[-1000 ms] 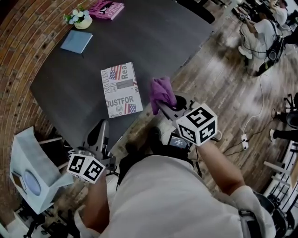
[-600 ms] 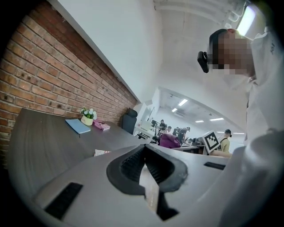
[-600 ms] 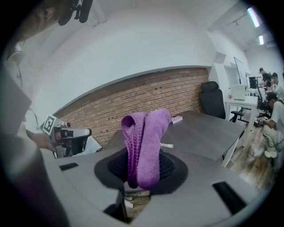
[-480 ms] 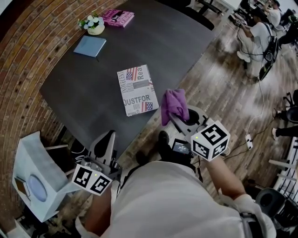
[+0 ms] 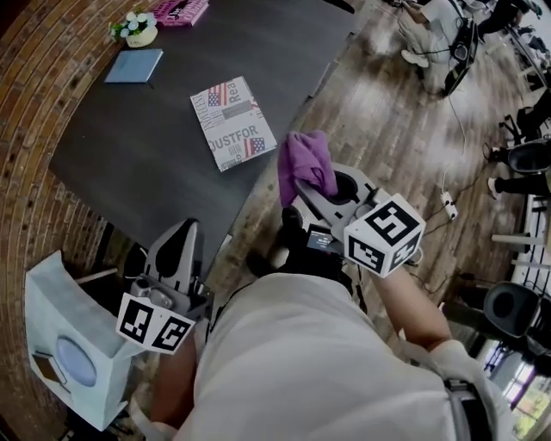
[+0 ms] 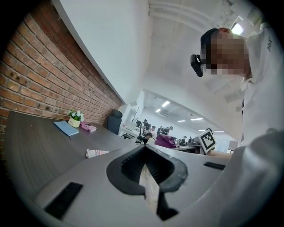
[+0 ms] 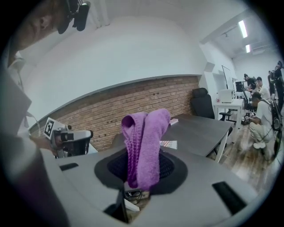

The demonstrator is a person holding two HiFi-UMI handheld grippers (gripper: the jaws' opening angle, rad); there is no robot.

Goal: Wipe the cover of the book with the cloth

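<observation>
Nearest, the left gripper (image 5: 185, 231) has its jaws pressed together, the right gripper (image 5: 299, 186) has its jaws clamped on the purple cloth (image 5: 306, 162) just off the table (image 5: 129, 151) edge, and beyond lies the book (image 5: 232, 122), printed "JUSTFOR" and "Rea", flat on the table.

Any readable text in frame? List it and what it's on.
"JUSTFOR": large print on the book cover.
"Rea": same cover, smaller print.
Remaining fine print on that cover: too small to read.
Pink book at the table's far end: title too blurred to read.
</observation>
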